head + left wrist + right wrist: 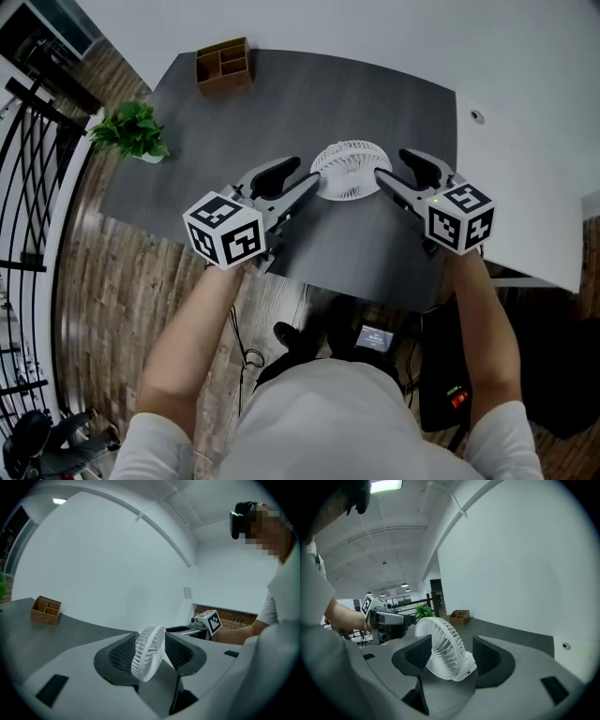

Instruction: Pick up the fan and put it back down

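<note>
The small white fan [349, 169] is over the middle of the dark grey desk [281, 103], between my two grippers. My left gripper [307, 170] comes at it from the left, my right gripper [390, 162] from the right. In the left gripper view the fan [149, 652] leans tilted and fills the gap between the ribbed pads [123, 652], touching both. In the right gripper view the fan [443, 648] stands with its grille against the left pad and its base [465, 670] against the right pad [487, 657]. Whether the fan touches the desk I cannot tell.
A wooden desk organizer [224, 64] stands at the desk's far left corner and a green potted plant [131, 131] at its left edge. A white table [525, 169] adjoins on the right. A black railing [28, 187] runs along the floor at far left.
</note>
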Motion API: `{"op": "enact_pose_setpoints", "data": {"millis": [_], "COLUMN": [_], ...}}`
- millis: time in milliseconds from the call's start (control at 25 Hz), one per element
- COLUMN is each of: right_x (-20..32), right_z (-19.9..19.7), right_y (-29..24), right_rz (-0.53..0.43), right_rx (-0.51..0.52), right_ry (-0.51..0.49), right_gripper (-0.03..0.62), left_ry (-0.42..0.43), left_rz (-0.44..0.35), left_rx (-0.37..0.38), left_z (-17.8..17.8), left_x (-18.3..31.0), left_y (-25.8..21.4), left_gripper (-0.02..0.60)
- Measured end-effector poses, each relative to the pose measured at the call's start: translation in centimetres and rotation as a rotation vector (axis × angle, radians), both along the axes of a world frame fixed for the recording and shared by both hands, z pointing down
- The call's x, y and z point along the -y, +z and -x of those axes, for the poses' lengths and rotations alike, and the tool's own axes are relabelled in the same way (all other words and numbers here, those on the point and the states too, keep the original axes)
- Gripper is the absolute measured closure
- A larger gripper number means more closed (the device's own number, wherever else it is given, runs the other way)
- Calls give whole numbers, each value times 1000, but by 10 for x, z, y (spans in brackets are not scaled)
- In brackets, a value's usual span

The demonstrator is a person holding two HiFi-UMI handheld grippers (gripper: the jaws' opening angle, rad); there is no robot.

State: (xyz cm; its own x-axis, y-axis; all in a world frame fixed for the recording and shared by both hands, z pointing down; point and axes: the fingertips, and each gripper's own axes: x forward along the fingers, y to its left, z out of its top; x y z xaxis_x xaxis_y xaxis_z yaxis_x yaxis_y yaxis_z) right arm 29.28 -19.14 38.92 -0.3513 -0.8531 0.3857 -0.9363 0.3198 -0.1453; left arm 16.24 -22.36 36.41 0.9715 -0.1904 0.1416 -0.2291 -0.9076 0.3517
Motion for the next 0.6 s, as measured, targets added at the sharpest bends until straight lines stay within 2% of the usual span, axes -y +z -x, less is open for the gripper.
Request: {"op": "enact_pose_setpoints", "data": {"millis": [120, 200, 360, 600], "right_x": [-4, -7, -16, -19], "right_z": [3, 8, 16, 28], "right_y": [-10, -16, -25, -40], "right_rz": [-24, -33, -45, -77], "right_rx": [10, 14, 27, 5], "right_ry": [15, 17, 25, 14], "right_gripper": [315, 339, 469, 496], "left_ry": [-15, -14, -1, -17], "left_rz": [-15, -23, -33, -45], "left_rx": [-18, -35, -59, -63], "left_z": [6, 8, 12, 20], "left_x": [-1, -4, -17, -20], "left_y": [-8, -15, -25, -31], "left_gripper": [420, 447, 484, 538]}}
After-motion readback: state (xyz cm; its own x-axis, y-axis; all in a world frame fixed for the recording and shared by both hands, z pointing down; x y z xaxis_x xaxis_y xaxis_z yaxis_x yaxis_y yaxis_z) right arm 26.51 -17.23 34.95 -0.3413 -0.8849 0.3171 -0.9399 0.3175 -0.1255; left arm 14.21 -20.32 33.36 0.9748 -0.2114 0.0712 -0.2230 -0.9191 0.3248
